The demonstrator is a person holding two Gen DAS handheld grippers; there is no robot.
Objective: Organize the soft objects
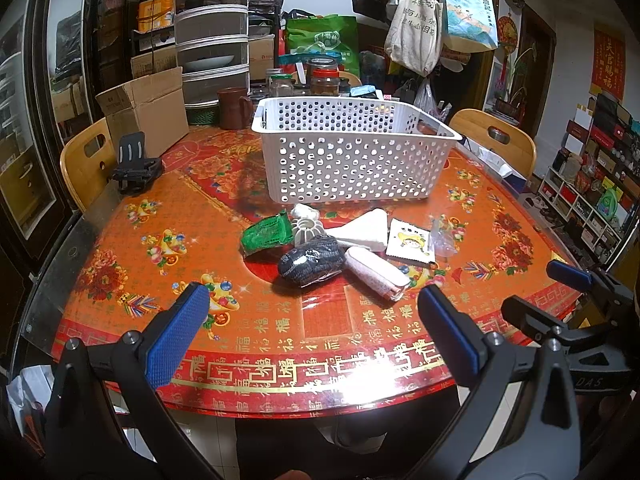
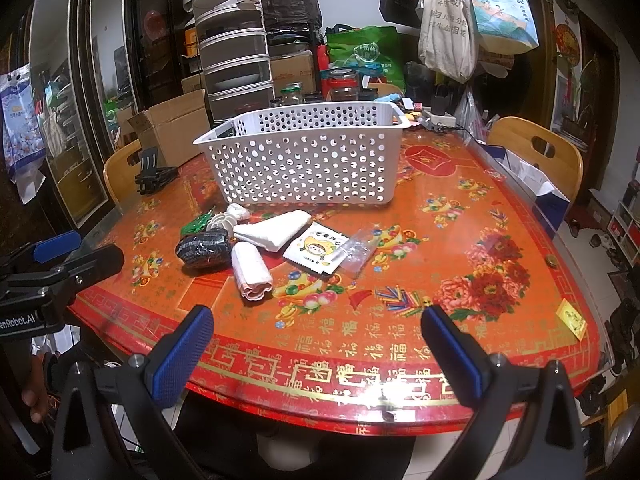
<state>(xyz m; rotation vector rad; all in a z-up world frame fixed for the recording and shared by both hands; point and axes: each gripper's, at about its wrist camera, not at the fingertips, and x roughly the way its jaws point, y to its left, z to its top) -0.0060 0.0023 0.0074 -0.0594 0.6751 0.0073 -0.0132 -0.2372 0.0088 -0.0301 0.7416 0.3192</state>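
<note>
A white perforated basket (image 1: 352, 156) (image 2: 308, 160) stands on the red table. In front of it lies a pile: a green packet (image 1: 266, 236), a dark rolled cloth (image 1: 312, 260) (image 2: 204, 246), a pink rolled cloth (image 1: 376, 274) (image 2: 250, 270), a folded white cloth (image 1: 366, 232) (image 2: 276, 230), a white ribbed plastic piece (image 1: 306, 230), a white sachet with a cartoon (image 1: 410, 242) (image 2: 318, 250) and a clear bag (image 2: 358, 250). My left gripper (image 1: 312, 332) and right gripper (image 2: 316, 348) are both open and empty, near the table's front edge, short of the pile.
A cardboard box (image 1: 148, 108), a black phone stand (image 1: 136, 164), a brown mug (image 1: 232, 108) and jars (image 1: 324, 80) stand at the back. Wooden chairs (image 1: 86, 160) (image 2: 536, 152) flank the table. A yellow card (image 2: 572, 318) lies at the right edge.
</note>
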